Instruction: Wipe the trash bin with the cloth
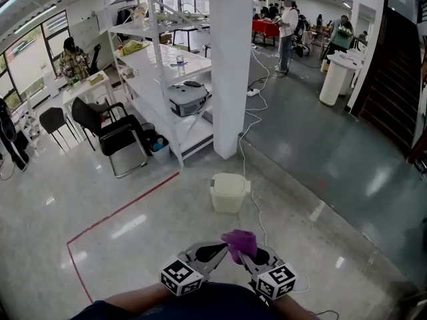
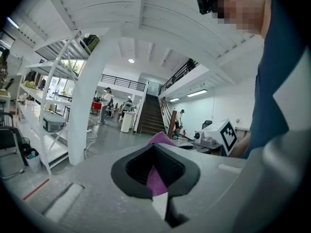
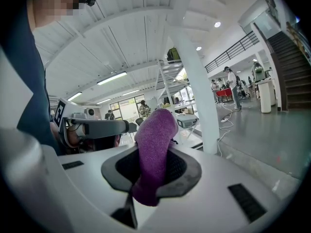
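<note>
A pale cream trash bin [image 1: 229, 192] with its lid on stands on the floor ahead of me, near the foot of a white pillar [image 1: 230, 65]. My right gripper [image 1: 245, 253] is held low in front of my body, shut on a purple cloth [image 1: 240, 242]. In the right gripper view the cloth [image 3: 153, 144] sticks up out of the closed jaws [image 3: 154, 152]. My left gripper [image 1: 221, 249] points at the cloth from the left, jaws closed on nothing. Purple cloth [image 2: 158, 181] shows just beyond its tips [image 2: 155, 147]. Both grippers are well short of the bin.
A white cable [image 1: 250, 179] runs along the floor past the bin's right side. A red tape line [image 1: 120, 212] marks the floor at left. White shelving [image 1: 167, 65] and a black chair [image 1: 110, 135] stand behind. People are far back in the hall.
</note>
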A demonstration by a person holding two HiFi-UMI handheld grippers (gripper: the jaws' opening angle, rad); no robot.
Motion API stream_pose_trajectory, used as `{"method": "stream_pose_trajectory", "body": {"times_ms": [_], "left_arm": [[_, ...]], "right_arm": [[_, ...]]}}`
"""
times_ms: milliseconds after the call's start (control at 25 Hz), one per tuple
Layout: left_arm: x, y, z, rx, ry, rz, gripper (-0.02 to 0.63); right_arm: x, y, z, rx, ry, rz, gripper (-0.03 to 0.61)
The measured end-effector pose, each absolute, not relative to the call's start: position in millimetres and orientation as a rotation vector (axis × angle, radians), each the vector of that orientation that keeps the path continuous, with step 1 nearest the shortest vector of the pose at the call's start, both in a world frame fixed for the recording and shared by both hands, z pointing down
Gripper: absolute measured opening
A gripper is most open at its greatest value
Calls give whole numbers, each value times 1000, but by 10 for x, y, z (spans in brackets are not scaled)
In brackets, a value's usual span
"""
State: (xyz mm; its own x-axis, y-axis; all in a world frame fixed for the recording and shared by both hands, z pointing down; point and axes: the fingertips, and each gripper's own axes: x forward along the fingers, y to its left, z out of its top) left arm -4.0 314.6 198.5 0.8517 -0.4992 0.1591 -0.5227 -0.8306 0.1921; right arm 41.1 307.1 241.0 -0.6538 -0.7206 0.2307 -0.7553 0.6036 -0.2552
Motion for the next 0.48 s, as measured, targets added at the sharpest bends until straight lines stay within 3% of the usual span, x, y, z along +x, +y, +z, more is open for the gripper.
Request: {"method": "stream_pose_trajectory", "body": {"times_ms": [480], "left_arm": [[187, 2753, 2127, 2781, -859, 125, 5]], "right_arm": [[756, 2700, 2615, 1237, -2713, 525, 83]]}}
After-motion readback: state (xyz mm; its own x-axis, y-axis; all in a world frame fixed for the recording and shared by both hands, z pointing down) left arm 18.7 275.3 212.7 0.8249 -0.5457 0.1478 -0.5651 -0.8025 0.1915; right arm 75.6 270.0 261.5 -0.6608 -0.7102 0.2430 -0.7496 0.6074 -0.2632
